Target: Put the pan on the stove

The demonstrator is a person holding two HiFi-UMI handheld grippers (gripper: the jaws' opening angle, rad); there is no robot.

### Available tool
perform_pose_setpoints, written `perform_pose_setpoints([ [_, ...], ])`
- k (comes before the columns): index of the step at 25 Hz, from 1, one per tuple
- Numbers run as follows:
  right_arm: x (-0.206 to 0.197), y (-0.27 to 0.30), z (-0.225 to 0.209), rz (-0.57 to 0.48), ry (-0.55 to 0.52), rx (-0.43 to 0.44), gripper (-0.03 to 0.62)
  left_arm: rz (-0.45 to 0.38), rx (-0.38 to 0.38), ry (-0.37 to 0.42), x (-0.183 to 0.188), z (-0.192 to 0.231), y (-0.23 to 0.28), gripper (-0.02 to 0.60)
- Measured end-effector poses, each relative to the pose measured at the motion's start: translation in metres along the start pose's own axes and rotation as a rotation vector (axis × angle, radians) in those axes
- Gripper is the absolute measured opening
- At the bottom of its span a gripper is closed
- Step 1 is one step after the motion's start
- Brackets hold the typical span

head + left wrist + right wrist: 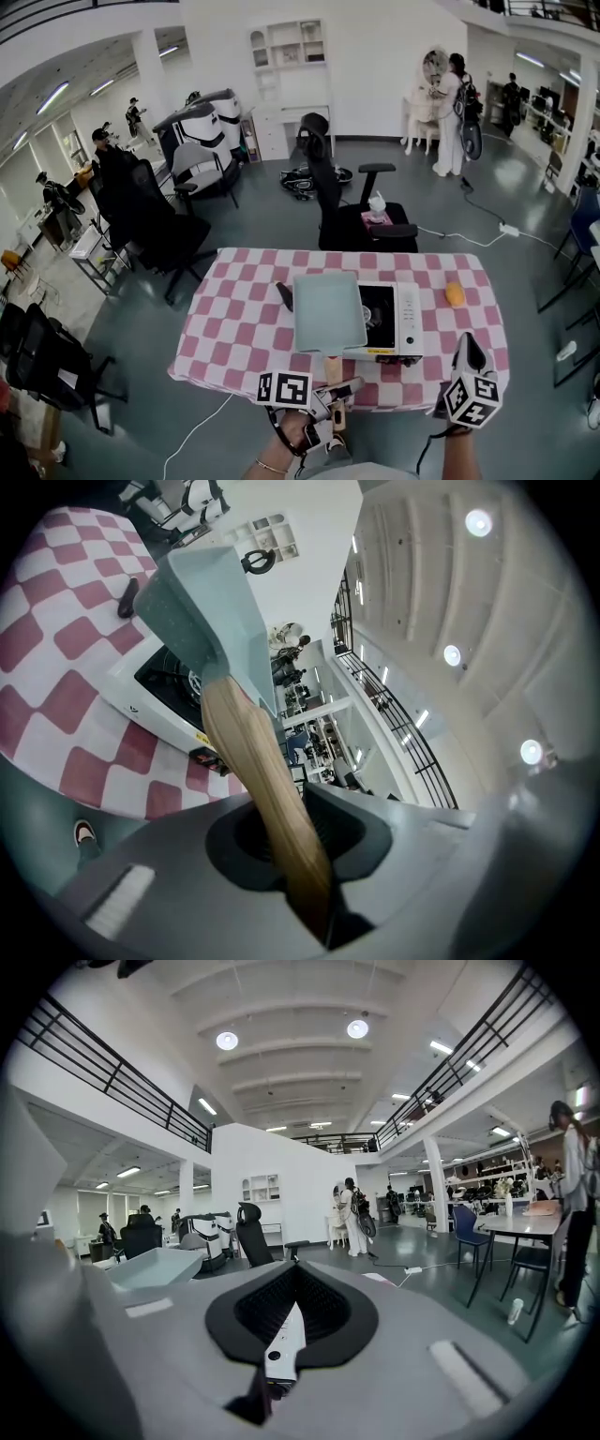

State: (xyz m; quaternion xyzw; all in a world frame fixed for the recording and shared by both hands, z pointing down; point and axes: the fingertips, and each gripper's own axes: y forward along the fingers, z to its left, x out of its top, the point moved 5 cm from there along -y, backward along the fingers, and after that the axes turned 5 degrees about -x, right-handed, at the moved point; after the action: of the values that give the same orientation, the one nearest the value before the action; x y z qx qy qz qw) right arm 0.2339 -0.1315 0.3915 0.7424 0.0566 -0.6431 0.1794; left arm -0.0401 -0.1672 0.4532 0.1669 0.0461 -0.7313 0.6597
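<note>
A square pale-green pan point(328, 311) with a wooden handle point(333, 367) hovers over the left part of a white portable stove point(405, 323) on the checked table. My left gripper point(336, 389) is shut on the handle's end at the table's front edge. In the left gripper view the handle point(258, 771) runs out from between the left gripper's point(291, 855) jaws to the pan point(202, 602), with the stove point(150, 682) below it. My right gripper point(466, 341) stands at the table's front right, holding nothing. In its own view the right gripper point(291, 1321) shows closed jaws, with the pan point(150, 1267) off to the left.
The pink-and-white checked cloth point(234, 328) covers the table. A small orange object point(454, 294) lies right of the stove and a black object point(284, 296) lies left of the pan. Black office chairs point(356, 220) stand behind the table. People stand far off in the room.
</note>
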Motion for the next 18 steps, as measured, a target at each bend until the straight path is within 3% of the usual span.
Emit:
perform_pose_setpoints([
  [8,-0.003,0.033,0.025,0.013,-0.019,-0.033,0.009,0.020,0.000,-0.008,0.038,0.028,-0.010,0.054],
  [18,-0.011,0.071,0.044,0.055,-0.013,-0.003,0.009,0.043,-0.019,-0.015,0.046,0.040,-0.009,0.055],
])
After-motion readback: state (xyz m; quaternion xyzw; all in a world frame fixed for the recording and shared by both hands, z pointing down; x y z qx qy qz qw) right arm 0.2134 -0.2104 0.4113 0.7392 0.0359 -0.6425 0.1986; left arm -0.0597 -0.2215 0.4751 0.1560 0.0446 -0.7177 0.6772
